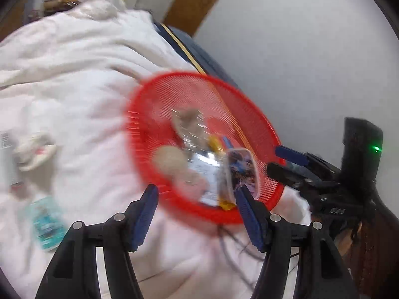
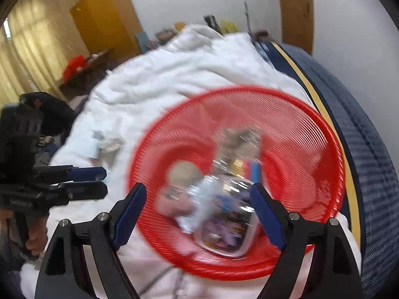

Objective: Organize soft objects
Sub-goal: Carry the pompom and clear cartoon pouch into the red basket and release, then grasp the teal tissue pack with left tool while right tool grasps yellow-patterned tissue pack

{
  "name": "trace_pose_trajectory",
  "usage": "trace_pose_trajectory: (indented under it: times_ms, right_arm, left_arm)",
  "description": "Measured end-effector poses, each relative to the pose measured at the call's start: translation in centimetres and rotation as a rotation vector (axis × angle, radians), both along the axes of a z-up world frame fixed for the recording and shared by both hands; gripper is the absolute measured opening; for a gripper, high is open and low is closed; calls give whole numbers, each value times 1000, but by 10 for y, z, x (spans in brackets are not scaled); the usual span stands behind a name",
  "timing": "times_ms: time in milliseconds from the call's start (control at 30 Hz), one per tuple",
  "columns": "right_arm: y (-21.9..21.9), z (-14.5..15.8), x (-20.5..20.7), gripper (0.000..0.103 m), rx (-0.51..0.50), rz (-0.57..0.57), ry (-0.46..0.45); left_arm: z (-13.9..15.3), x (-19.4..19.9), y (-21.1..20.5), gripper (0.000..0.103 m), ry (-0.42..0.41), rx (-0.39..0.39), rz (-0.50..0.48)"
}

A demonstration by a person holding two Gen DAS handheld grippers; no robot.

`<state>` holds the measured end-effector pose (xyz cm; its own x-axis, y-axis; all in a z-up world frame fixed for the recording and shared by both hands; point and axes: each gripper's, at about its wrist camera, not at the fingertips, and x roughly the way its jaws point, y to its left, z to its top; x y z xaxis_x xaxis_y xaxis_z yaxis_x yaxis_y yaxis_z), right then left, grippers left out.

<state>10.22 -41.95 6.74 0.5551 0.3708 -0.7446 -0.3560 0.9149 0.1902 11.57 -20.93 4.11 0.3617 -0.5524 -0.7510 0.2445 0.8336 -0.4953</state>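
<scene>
Nearest, the left gripper (image 1: 197, 199) is seen with its blue pads spread apart and nothing clamped between them, poised over the near rim of the red mesh basket (image 1: 154, 114). The right gripper (image 2: 198, 201) is likewise held wide apart and empty above the same basket (image 2: 299, 129). Blurred soft items and a clear packet (image 2: 224, 224) are seen lying inside it. The basket is set on a white duvet (image 1: 74, 74). Farther left, a teal packet (image 1: 46, 221) and a crumpled white cloth (image 1: 35, 153) are left on the duvet.
</scene>
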Motion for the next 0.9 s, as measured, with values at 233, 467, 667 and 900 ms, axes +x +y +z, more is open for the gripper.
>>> trace_pose_trajectory:
  times_ms: [233, 467, 667, 900]
  right_arm:
    - [99, 40, -26, 84, -3, 156, -92]
    - [207, 8, 2, 84, -76, 249, -38]
    - [220, -56, 13, 84, 27, 167, 44]
    - [198, -76, 12, 84, 43, 92, 74]
  left_arm:
    - [-3, -58, 138, 74, -79, 93, 321]
    - [-70, -86, 220, 74, 45, 35, 539]
    - [-92, -67, 187, 74, 98, 61, 432]
    - [-111, -33, 169, 74, 191, 169, 403]
